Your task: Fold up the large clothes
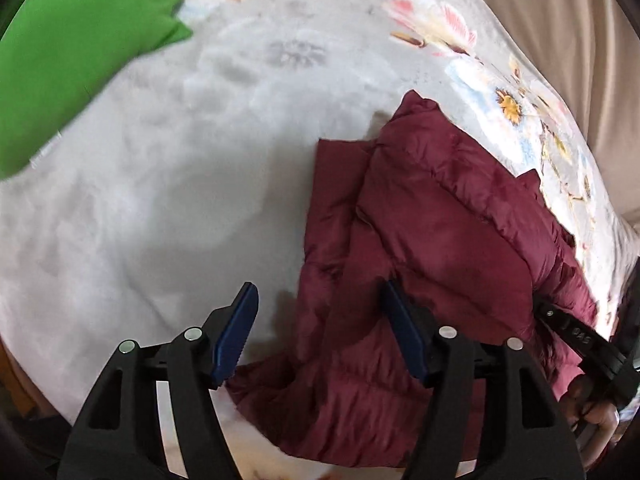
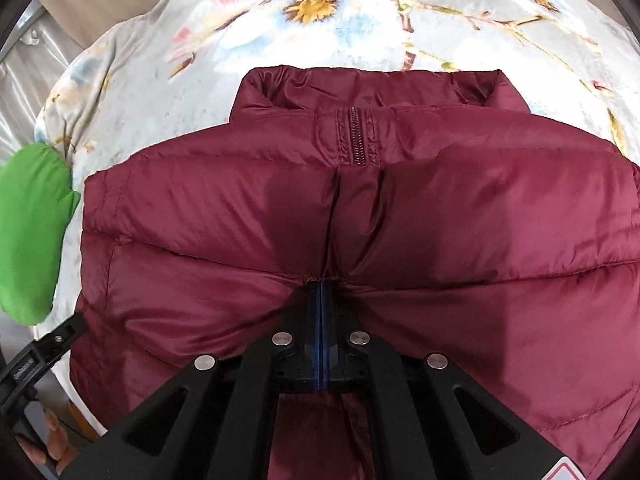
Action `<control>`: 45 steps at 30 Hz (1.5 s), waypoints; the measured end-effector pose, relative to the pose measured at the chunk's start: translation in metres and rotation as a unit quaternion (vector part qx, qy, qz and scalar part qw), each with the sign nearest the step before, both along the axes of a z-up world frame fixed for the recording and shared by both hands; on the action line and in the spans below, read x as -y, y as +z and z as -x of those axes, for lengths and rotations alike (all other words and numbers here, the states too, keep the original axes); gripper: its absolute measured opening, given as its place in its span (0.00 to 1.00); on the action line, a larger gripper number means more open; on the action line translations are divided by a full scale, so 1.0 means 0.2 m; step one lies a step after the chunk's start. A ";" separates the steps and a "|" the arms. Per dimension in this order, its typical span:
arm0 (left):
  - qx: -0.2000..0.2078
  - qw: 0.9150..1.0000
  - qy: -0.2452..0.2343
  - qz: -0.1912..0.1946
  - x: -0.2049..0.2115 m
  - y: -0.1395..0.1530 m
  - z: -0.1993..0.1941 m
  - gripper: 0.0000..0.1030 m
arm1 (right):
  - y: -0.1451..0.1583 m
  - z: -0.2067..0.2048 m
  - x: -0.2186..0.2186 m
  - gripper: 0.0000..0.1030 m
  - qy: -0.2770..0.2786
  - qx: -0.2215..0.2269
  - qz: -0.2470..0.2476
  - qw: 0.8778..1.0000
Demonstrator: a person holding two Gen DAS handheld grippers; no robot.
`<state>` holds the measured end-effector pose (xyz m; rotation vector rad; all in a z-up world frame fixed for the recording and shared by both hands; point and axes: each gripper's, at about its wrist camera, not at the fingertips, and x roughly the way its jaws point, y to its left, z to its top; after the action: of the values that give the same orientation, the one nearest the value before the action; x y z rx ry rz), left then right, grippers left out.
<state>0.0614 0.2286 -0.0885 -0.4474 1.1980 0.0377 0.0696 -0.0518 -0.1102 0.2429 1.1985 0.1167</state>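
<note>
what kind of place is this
Probably a bedroom: the maroon quilted puffer jacket lies on a soft grey blanket with a printed flower pattern spread like bedding, with a bright green cushion beside it.

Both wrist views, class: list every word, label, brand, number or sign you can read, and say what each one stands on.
No text can be read with certainty.
Raised marks on the black gripper arm at the right edge of the left wrist view: too blurred to read.
Red-edged sticker on the black gripper body at the bottom of the right wrist view: cut off, unreadable.
Maroon quilted puffer jacket, green cushion, floral bedspread: no writing visible.
</note>
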 end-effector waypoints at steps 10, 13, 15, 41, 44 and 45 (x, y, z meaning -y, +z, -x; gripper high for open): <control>-0.012 1.000 -0.013 0.012 0.10 -0.07 -0.13 0.80 | -0.04 -0.12 0.03 0.00 -0.018 -0.016 -0.021 0.999; -0.020 1.000 -0.014 0.009 0.12 -0.11 -0.15 0.83 | -0.05 -0.12 0.01 0.00 -0.012 -0.013 -0.014 1.000; -0.022 1.000 -0.011 0.006 0.13 -0.13 -0.16 0.85 | -0.06 -0.12 0.00 0.00 -0.006 -0.012 -0.009 1.000; 0.123 0.981 -0.117 0.097 0.50 0.55 -0.02 0.10 | 0.16 0.15 0.37 0.04 -0.063 0.047 -0.101 0.992; 0.129 0.979 -0.126 0.092 0.55 0.60 0.01 0.10 | 0.15 0.08 0.45 0.03 -0.084 0.051 -0.100 0.990; 0.131 0.979 -0.129 0.092 0.55 0.62 0.02 0.10 | 0.13 0.05 0.44 0.02 -0.077 0.046 -0.103 0.991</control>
<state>0.0566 0.1196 0.0346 -0.4411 0.9944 -0.3483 0.0601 -0.1402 -0.0835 0.5057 1.0714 0.1152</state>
